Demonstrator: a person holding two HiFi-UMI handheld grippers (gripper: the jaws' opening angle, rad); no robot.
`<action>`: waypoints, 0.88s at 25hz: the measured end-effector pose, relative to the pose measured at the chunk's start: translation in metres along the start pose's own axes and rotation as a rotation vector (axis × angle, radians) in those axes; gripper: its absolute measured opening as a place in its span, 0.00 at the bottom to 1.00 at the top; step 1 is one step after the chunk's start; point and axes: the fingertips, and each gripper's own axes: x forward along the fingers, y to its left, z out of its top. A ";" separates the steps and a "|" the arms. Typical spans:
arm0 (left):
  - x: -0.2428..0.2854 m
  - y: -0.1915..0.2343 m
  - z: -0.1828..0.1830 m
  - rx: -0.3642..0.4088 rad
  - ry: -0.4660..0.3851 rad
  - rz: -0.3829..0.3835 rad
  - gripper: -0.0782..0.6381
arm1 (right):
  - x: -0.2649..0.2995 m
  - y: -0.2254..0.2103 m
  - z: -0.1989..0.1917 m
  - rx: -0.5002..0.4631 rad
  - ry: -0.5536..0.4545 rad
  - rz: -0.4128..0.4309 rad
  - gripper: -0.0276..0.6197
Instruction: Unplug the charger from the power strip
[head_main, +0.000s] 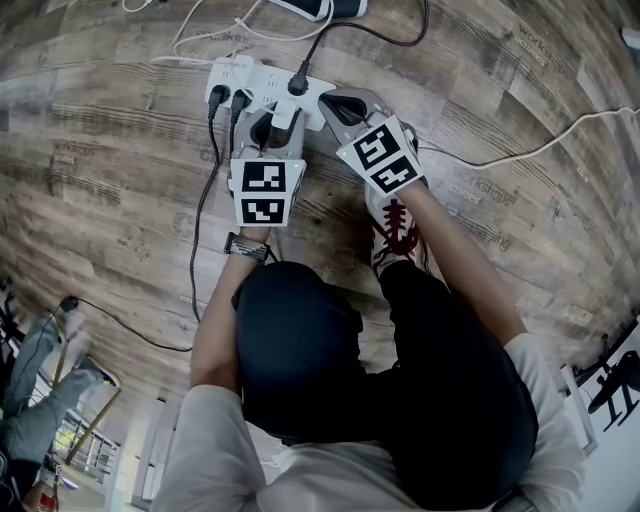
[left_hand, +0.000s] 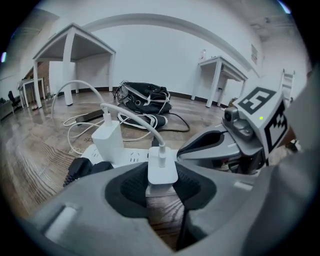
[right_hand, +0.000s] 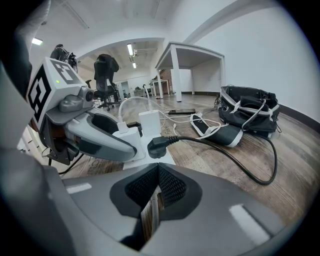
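The left gripper's (left_hand: 163, 194) jaws are clamping the charger (left_hand: 162, 169), plugged into the strip (left_hand: 128, 157) on the floor (head_main: 120, 150). The right gripper (right_hand: 157, 192) is hovering beside it, jaws together, empty. In the head view the left gripper is covering the charger.

Black bag (left_hand: 145, 95) on wood floor (left_hand: 30, 150) beside white table (left_hand: 75, 39)

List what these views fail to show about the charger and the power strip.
- Charger prongs: left gripper view, hidden under its body, between the left gripper pads; seated or not, cannot tell.
- Charger in head view: covered by the left gripper.
- Black plug cable: far end cut off by head view's top edge.
- Right gripper against power strip: contact unclear, head view.
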 end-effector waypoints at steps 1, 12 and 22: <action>0.000 -0.001 0.000 0.028 0.003 0.006 0.30 | 0.000 0.000 0.000 0.000 0.000 0.000 0.05; 0.001 0.001 0.000 -0.030 -0.002 -0.011 0.31 | 0.001 0.000 0.000 -0.002 0.000 -0.002 0.05; 0.000 0.001 -0.001 -0.073 0.003 -0.026 0.31 | 0.000 -0.001 0.000 -0.010 0.008 -0.008 0.05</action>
